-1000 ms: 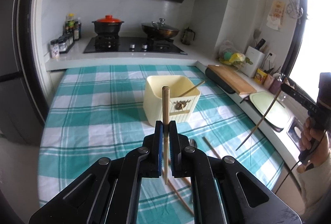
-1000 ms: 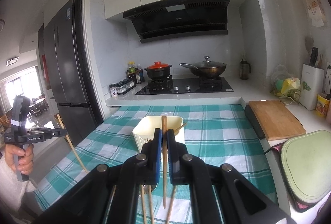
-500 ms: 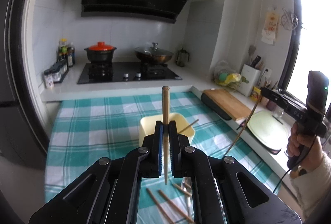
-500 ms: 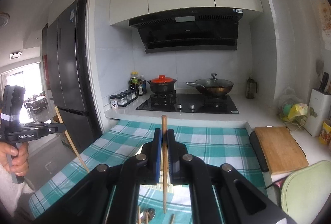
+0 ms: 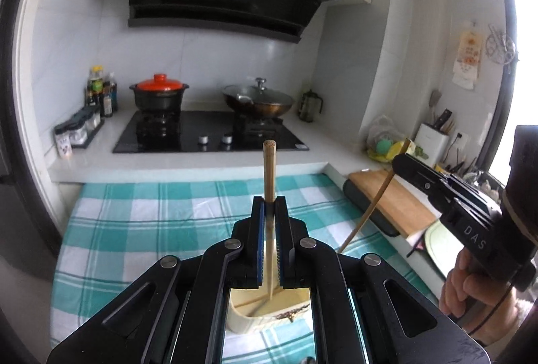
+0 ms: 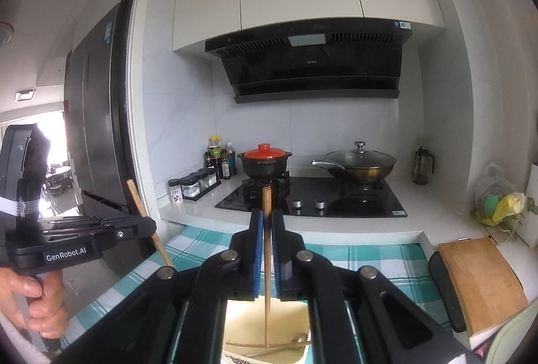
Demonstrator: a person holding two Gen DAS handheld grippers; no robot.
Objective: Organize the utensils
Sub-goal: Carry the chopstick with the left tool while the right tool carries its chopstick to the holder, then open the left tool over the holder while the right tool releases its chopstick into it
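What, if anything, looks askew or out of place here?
Nothing is spilled or damaged. One chopstick lies crosswise in the cream holder rather than upright. The left gripper and right gripper each pinch a chopstick upright above it.

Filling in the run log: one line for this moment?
left gripper: shut on chopstick | right gripper: shut on chopstick | both tips over cream holder
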